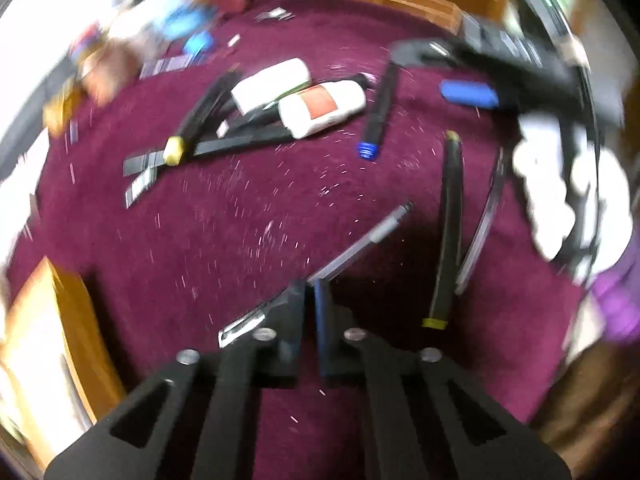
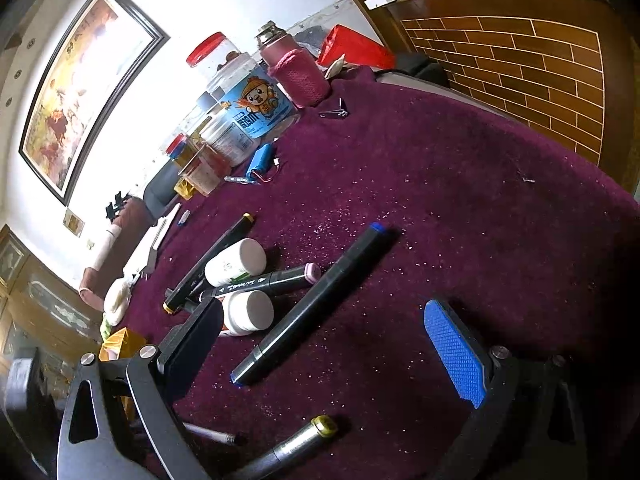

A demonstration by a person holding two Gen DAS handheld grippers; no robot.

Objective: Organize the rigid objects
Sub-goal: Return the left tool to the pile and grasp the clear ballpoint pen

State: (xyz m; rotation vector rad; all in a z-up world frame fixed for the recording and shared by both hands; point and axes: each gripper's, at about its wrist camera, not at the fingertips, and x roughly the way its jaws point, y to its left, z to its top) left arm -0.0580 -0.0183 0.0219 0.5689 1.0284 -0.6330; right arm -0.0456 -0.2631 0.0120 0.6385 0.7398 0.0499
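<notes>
Left gripper (image 1: 310,292) was shut, jaws pinched on a thin clear pen (image 1: 362,242) near its rear end; the pen slanted up and right from the fingertips, tip free above the maroon counter (image 1: 208,240). Just right of it lay a black marker (image 1: 448,232) with a yellow cap, and a thin dark strip beside that. Right gripper (image 2: 324,332) stood wide open and empty, its blue pad (image 2: 454,354) well apart from the black finger (image 2: 192,344). Between its fingers lay a blue-tipped marker (image 2: 316,304), untouched, slanting away. Past the black finger sat two white bottles (image 2: 236,262), on their sides, with a pink-tipped marker (image 2: 264,282) lying between them, touching both. A yellow-tipped marker (image 2: 298,440) lay near the lower edge. Jars (image 2: 248,108) crowded the far rim of the counter.
</notes>
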